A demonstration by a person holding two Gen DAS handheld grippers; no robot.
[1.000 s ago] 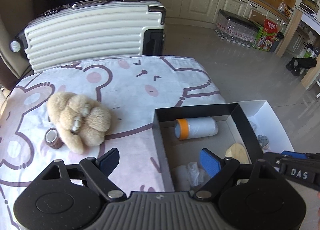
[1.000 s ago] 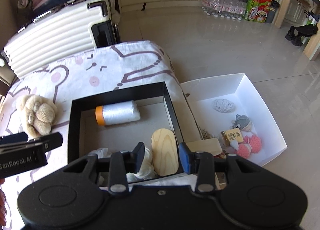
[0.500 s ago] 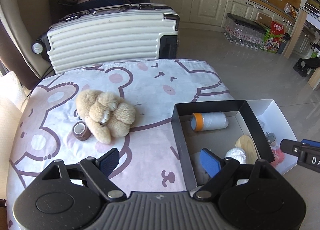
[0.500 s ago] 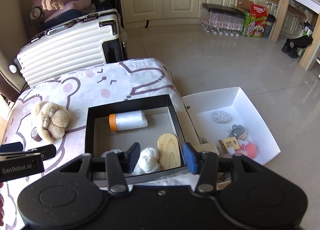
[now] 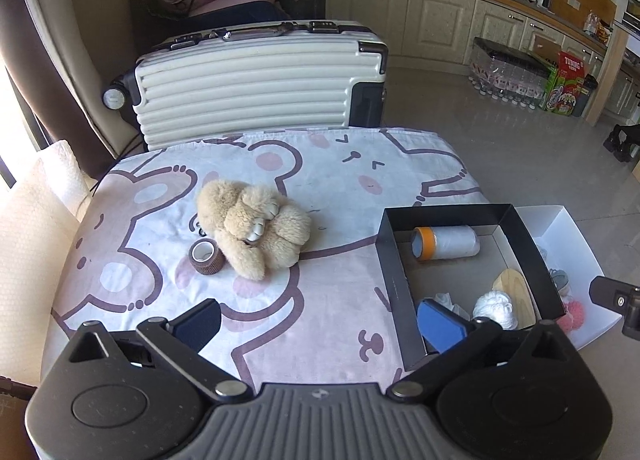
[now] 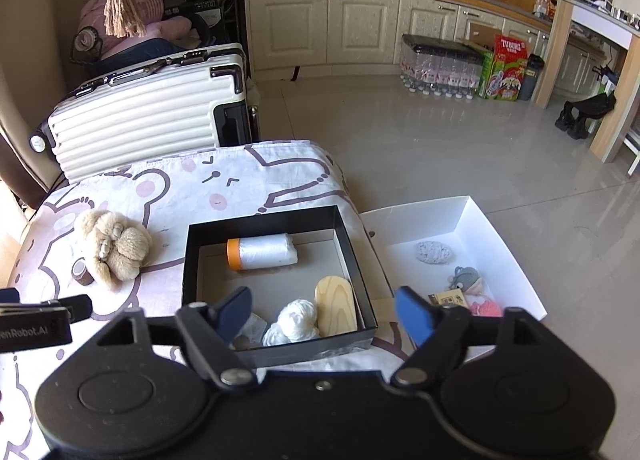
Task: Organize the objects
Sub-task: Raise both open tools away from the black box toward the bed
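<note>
Left gripper (image 5: 318,320): jaws just spread wide, nothing between them. Right gripper (image 6: 326,310): jaws just opened, released, empty, above the black box (image 6: 352,256). In the box: plastic-film roll (image 6: 262,252) at 12 o'clock, wooden oval block (image 6: 336,310) and white yarn ball (image 6: 294,322) at 5 o'clock. Plush bear (image 5: 256,230) lies on the cartoon sheet (image 5: 340,164) at 9 o'clock of the box, brown tape roll (image 5: 206,258) touching it. White box (image 6: 480,228) sits at 3 o'clock.

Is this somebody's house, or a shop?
Most likely a home, in an open room joined to a kitchen. Cream kitchen cabinets run under a counter along the back wall, a white suitcase stands on the floor, and a fluffy teddy bear lies on a cartoon-bear sheet.
</note>
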